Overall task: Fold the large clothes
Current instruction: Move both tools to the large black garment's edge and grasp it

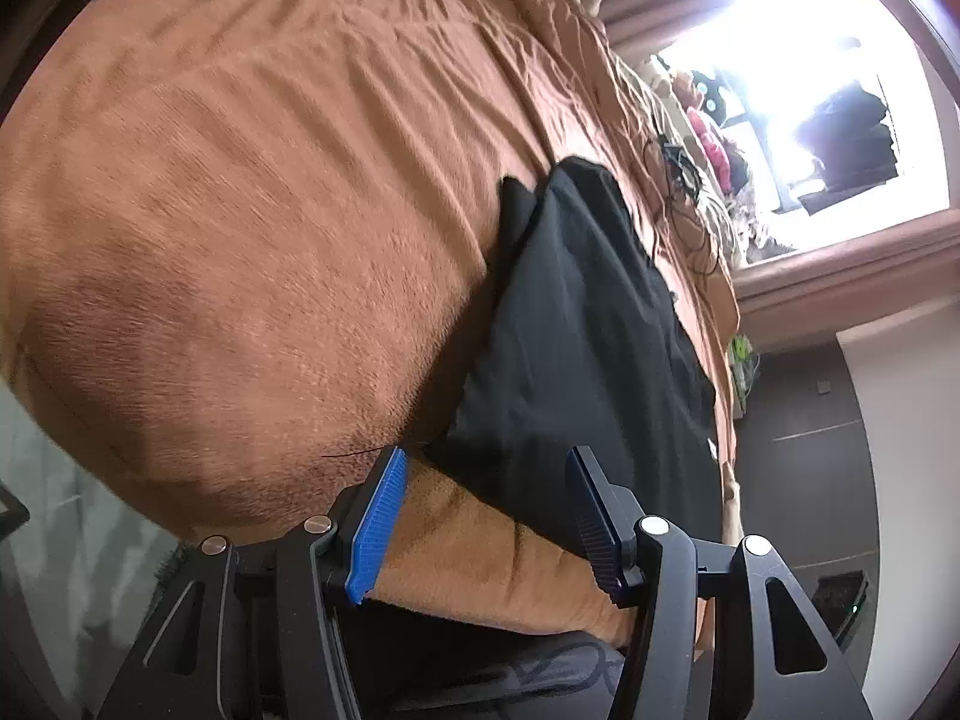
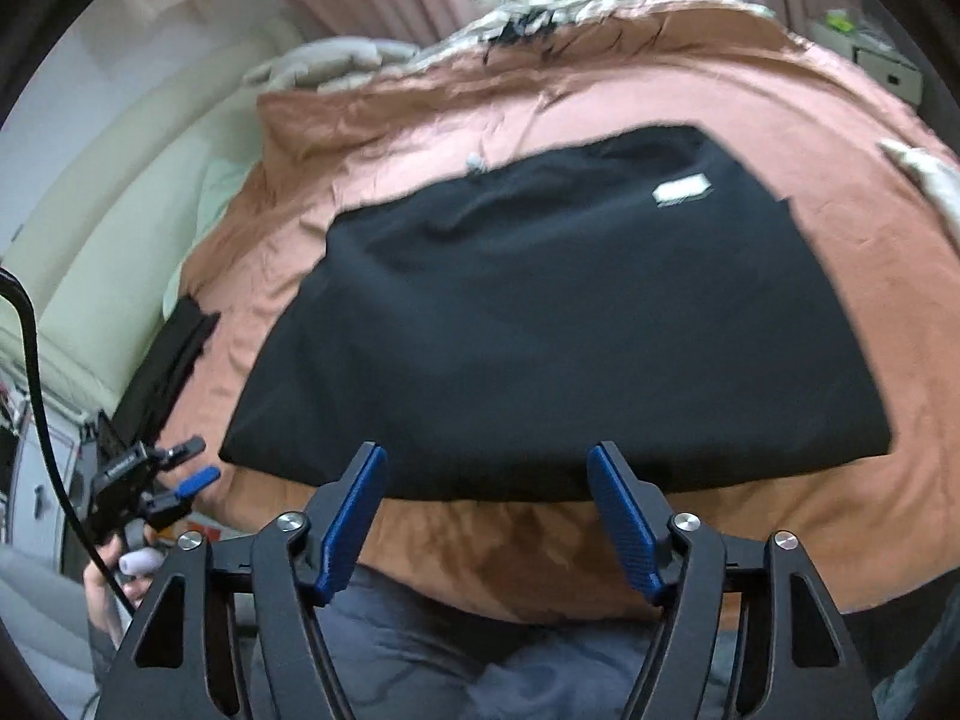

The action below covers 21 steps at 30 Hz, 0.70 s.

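Observation:
A black garment (image 2: pixel 540 312) lies folded into a rough rectangle on the brown bedspread (image 2: pixel 660 84), with a white label (image 2: pixel 681 189) showing near its far right corner. In the right wrist view my right gripper (image 2: pixel 486 450) hovers over the garment's near edge, open, with nothing between its blue pads. The left gripper (image 2: pixel 180 477) shows small at the bed's left corner, held in a hand. In the left wrist view the same garment (image 1: pixel 588 330) stretches away to the right. There my left gripper (image 1: pixel 487 453) stands open at its near corner, gripping nothing.
A second dark cloth (image 2: pixel 174 354) hangs over the bed's left edge beside a cream padded headboard (image 2: pixel 108 228). Crumpled pale bedding (image 2: pixel 336 66) and clutter lie at the far end under the window. Boxes (image 2: pixel 888 69) stand at the far right. The person's grey trousers (image 2: pixel 420 648) are below the gripper.

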Each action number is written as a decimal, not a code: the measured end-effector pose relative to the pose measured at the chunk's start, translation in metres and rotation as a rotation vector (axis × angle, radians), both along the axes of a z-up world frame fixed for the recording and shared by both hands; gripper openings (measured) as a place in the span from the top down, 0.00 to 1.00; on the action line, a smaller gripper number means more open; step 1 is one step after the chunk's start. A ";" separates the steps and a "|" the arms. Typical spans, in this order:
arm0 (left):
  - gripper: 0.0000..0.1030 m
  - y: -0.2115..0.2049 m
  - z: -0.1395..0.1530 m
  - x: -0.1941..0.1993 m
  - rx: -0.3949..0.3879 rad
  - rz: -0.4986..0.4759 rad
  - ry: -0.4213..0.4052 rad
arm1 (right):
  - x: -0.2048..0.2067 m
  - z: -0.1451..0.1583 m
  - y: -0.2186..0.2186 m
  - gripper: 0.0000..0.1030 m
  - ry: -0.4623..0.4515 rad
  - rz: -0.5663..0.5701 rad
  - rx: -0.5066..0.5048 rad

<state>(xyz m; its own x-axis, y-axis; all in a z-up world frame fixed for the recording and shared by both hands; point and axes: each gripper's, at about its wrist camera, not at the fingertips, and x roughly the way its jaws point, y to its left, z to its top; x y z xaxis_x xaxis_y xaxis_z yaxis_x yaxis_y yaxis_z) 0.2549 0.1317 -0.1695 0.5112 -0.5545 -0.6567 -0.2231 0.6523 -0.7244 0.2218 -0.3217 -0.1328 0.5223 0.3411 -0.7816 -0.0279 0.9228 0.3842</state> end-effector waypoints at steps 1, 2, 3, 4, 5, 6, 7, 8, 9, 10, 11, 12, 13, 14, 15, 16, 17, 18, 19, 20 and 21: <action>0.45 -0.002 -0.003 0.003 -0.002 -0.006 0.009 | 0.003 -0.005 0.007 0.33 0.014 0.009 -0.003; 0.45 -0.003 -0.007 0.005 -0.004 -0.010 0.016 | 0.007 -0.010 0.014 0.33 0.028 0.020 -0.009; 0.45 -0.005 -0.010 0.008 -0.005 -0.014 0.026 | 0.010 -0.013 0.020 0.33 0.036 0.029 -0.014; 0.45 -0.006 -0.014 0.010 -0.006 -0.015 0.036 | 0.013 -0.016 0.026 0.33 0.041 0.039 -0.020; 0.45 -0.007 -0.016 0.012 -0.009 -0.015 0.039 | 0.017 -0.019 0.033 0.33 0.047 0.051 -0.030; 0.45 -0.007 -0.017 0.014 -0.013 -0.014 0.039 | 0.022 -0.021 0.042 0.33 0.051 0.067 -0.043; 0.45 -0.008 -0.018 0.016 -0.017 -0.014 0.036 | 0.026 -0.024 0.048 0.34 0.058 0.079 -0.054; 0.45 -0.008 -0.019 0.018 -0.019 -0.014 0.034 | 0.031 -0.028 0.055 0.34 0.066 0.097 -0.067; 0.45 -0.009 -0.019 0.020 -0.025 -0.015 0.034 | 0.037 -0.033 0.060 0.35 0.079 0.109 -0.083; 0.45 -0.008 -0.020 0.021 -0.031 -0.016 0.034 | 0.042 -0.038 0.064 0.39 0.093 0.111 -0.103; 0.45 -0.008 -0.021 0.023 -0.035 -0.017 0.034 | 0.050 -0.045 0.068 0.43 0.111 0.105 -0.132; 0.45 -0.007 -0.021 0.024 -0.040 -0.017 0.032 | 0.056 -0.048 0.070 0.45 0.120 0.101 -0.143; 0.45 -0.006 -0.022 0.025 -0.046 -0.015 0.031 | 0.065 -0.052 0.071 0.49 0.132 0.092 -0.152; 0.45 -0.006 -0.023 0.025 -0.053 -0.012 0.031 | 0.071 -0.055 0.071 0.54 0.138 0.085 -0.160; 0.45 -0.005 -0.024 0.025 -0.061 -0.006 0.031 | 0.079 -0.058 0.070 0.55 0.145 0.076 -0.170; 0.45 -0.004 -0.024 0.026 -0.068 0.003 0.034 | 0.086 -0.059 0.068 0.56 0.149 0.070 -0.175; 0.45 -0.004 -0.024 0.027 -0.071 0.010 0.037 | 0.093 -0.061 0.067 0.56 0.153 0.063 -0.178; 0.45 -0.005 -0.025 0.027 -0.070 0.013 0.038 | 0.101 -0.063 0.065 0.56 0.157 0.056 -0.180; 0.45 -0.006 -0.024 0.028 -0.067 0.012 0.039 | 0.108 -0.064 0.064 0.57 0.158 0.050 -0.185; 0.45 -0.008 -0.023 0.030 -0.068 0.011 0.040 | 0.114 -0.065 0.064 0.57 0.158 0.046 -0.191; 0.45 -0.009 -0.024 0.030 -0.074 0.008 0.042 | 0.121 -0.067 0.063 0.57 0.159 0.041 -0.194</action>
